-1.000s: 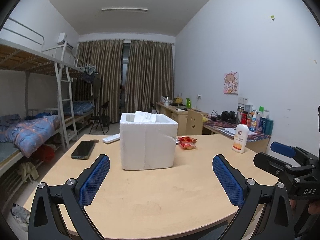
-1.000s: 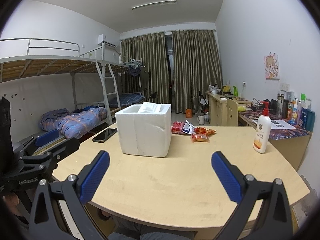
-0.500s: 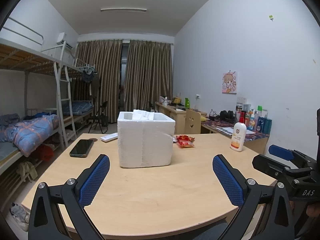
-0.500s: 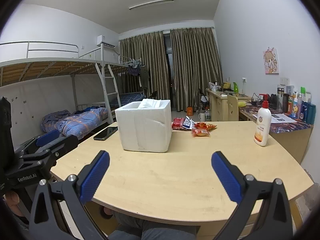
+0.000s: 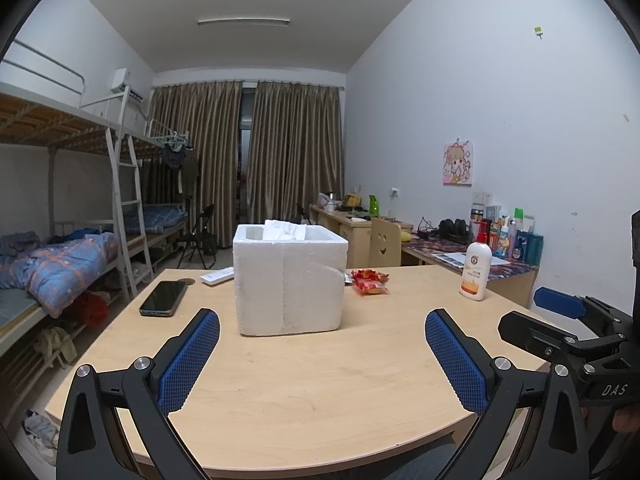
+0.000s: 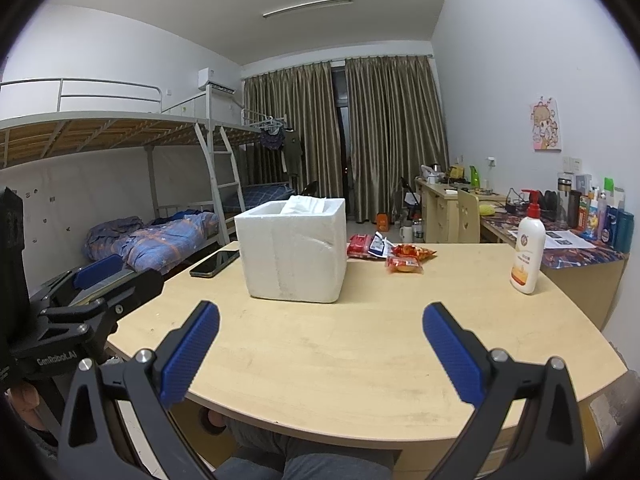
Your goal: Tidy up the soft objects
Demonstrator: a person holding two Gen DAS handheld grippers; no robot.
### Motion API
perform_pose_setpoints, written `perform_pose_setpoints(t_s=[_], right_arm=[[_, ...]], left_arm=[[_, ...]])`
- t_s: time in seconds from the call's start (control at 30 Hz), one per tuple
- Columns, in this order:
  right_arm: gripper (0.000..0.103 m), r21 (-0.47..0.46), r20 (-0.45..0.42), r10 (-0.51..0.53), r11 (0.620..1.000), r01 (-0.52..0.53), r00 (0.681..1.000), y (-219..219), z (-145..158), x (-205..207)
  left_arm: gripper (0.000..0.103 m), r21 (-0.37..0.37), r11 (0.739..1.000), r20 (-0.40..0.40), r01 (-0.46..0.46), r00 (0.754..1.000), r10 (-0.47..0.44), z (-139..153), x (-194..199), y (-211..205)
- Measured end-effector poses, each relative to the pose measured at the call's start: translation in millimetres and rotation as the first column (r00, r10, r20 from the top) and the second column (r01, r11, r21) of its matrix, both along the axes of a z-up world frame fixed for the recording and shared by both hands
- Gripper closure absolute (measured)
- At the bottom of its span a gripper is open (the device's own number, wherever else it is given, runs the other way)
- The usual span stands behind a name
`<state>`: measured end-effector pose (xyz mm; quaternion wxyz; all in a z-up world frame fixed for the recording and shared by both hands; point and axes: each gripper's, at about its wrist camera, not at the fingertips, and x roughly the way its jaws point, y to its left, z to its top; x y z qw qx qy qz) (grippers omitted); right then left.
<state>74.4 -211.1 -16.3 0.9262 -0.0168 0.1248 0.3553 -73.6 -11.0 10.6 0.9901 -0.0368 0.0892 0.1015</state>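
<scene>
A white foam box (image 5: 289, 280) stands on the wooden table (image 5: 320, 380), with white soft cloth or tissue (image 5: 285, 229) sticking out of its top. It also shows in the right wrist view (image 6: 294, 252), with the white cloth (image 6: 304, 204) inside. My left gripper (image 5: 322, 356) is open and empty, held over the near table edge, well short of the box. My right gripper (image 6: 320, 348) is open and empty, also short of the box. Each gripper shows at the edge of the other's view.
A black phone (image 5: 164, 298) and a white remote (image 5: 217, 276) lie left of the box. Red snack packets (image 5: 370, 280) lie to its right, and a lotion pump bottle (image 5: 476, 266) stands further right. Bunk beds stand at the left, a cluttered desk at the right.
Both grippers have drawn back slightly from the box and dipped, then risen a little; the box looks about the same distance. Both stay open and empty.
</scene>
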Motion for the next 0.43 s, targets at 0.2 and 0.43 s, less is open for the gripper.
perform_pose_setpoints(t_s=[0.2,0.43], right_arm=[[0.000,-0.002,0.001,0.000,1.000,0.000,1.000,0.6,-0.2,-0.5],[0.000,-0.003,-0.001,0.001,1.000,-0.001,1.000,0.5,-0.4,0.2]], left_arm=[[0.000,0.000,1.000,-0.002,-0.001,1.000,0.001,0.2,0.9,0.3],[0.000,0.007,1.000,0.004,-0.004,1.000,0.004,-0.4,0.0,-0.3]])
